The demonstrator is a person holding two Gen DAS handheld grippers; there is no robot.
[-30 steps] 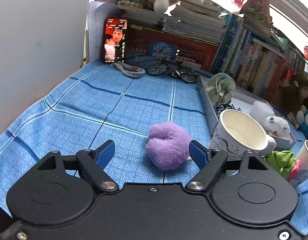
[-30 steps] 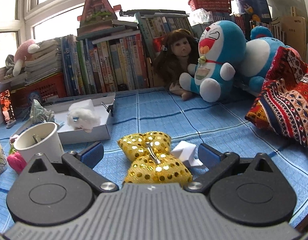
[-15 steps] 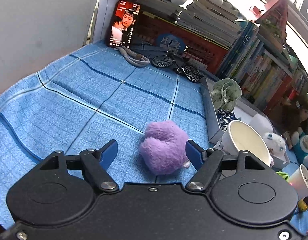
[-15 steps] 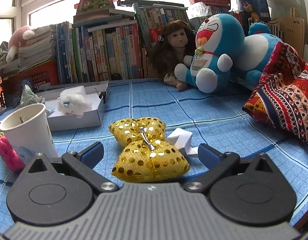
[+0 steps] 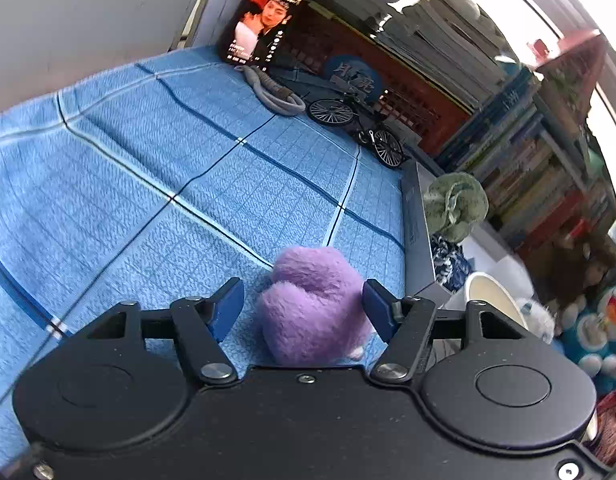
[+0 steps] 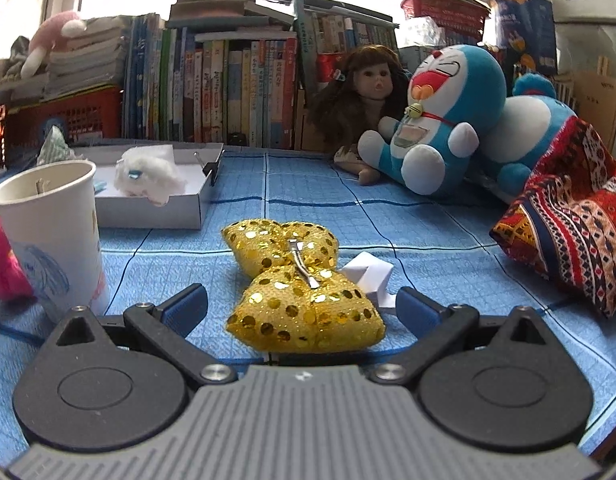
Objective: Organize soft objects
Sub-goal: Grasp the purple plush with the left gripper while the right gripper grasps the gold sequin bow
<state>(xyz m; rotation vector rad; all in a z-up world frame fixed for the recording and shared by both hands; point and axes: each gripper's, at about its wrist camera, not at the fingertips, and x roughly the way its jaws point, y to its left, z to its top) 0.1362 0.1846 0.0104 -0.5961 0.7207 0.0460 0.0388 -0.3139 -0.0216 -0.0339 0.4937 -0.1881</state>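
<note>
Purple plush ball (image 5: 314, 306) lies on the blue checked cloth (image 5: 155, 184), between the blue pads of the left gripper (image 5: 303, 308). Jaws have just been closing; right pad is at the fluff, left pad stands a little off it with cloth showing in the gap. No squeeze visible. To the right of the ball: grey edge of the white tray (image 5: 418, 236), with a green fabric scrunchie (image 5: 454, 204) at its rim, then a paper cup (image 5: 494, 300).

Right wrist view, left to right: pink plush (image 6: 1, 264) at the frame edge, paper cup (image 6: 51, 236), white tray (image 6: 155, 210) holding a white fluffy toy (image 6: 147, 176). Gold sequin bow (image 6: 299, 292) lies on the cloth between the pads of the right gripper (image 6: 301, 314); jaws spread wide, both pads clear of the bow. Folded white paper (image 6: 370, 278) touches the bow's right side. Along the cloth's far edge: doll (image 6: 368, 100), blue plush cat (image 6: 448, 120). Patterned red cloth (image 6: 568, 220) at far right.
</note>
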